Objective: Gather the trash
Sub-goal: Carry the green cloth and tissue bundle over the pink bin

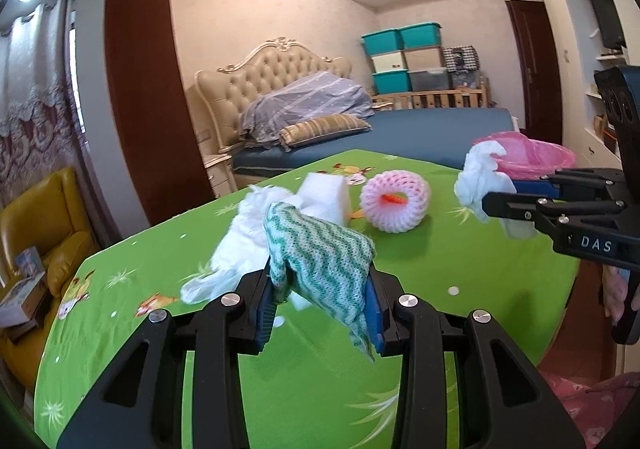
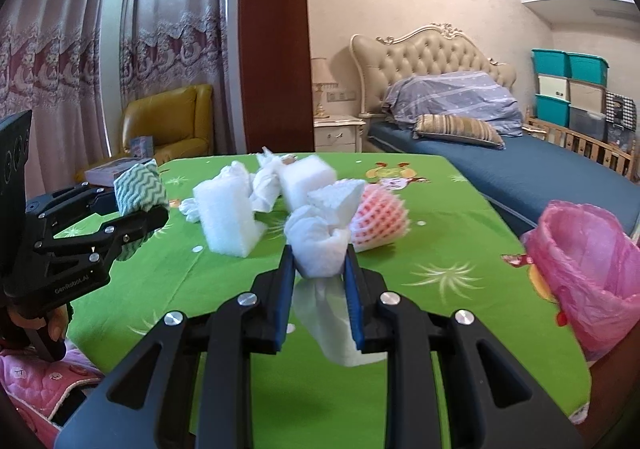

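Observation:
My left gripper (image 1: pixel 320 285) is shut on a green-and-white zigzag cloth (image 1: pixel 320 253), held above the green table (image 1: pixel 440 289); the cloth (image 2: pixel 140 185) and left gripper (image 2: pixel 140 209) also show at the left of the right wrist view. My right gripper (image 2: pixel 318 261) is shut on a crumpled white tissue (image 2: pixel 320 245), which hangs below the pads. From the left wrist view this tissue (image 1: pixel 480 181) sits in the right gripper (image 1: pixel 494 199) just in front of the pink-lined bin (image 1: pixel 536 159). On the table lie white foam blocks (image 2: pixel 228 217), more crumpled tissue (image 2: pixel 266 181) and a pink foam fruit net (image 2: pixel 380 221).
The bin with its pink bag (image 2: pixel 588 273) stands at the table's right edge. A white plastic bag (image 1: pixel 236 249) lies near the foam. Beyond the table are a bed (image 2: pixel 500 165), a yellow armchair (image 2: pixel 172 121), a brown pillar (image 2: pixel 272 41) and stacked storage boxes (image 1: pixel 404 57).

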Tool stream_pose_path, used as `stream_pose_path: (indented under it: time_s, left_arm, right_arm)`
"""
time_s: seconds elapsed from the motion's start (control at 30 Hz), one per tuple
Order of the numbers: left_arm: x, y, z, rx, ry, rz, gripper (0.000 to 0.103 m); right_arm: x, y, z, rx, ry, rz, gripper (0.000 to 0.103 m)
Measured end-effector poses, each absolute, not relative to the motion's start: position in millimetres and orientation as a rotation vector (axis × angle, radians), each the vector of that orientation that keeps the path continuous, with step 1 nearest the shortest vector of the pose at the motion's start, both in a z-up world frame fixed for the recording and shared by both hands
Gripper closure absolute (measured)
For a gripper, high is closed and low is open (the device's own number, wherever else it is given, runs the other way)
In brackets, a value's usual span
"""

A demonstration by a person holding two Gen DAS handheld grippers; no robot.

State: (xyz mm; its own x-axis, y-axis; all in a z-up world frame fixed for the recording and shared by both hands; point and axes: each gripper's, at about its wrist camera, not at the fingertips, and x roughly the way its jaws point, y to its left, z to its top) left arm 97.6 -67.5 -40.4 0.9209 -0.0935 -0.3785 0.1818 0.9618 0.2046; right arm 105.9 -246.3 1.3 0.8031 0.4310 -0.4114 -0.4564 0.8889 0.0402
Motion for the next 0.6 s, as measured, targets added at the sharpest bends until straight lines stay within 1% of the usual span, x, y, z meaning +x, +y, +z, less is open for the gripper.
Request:
stream_pose_path:
  time_s: [0.37,0.6]
  left_arm:
    - [135,-113,-33,0.205,0.448,-0.337,0.069]
    - [157,-165,-31,0.235,0.461,-0.443,0.069]
  right_arm:
    - [112,-307,9,-0.034,0.398,0.337,0.079]
    - [118,-361,10,-0.012,0.400,0.219,0.079]
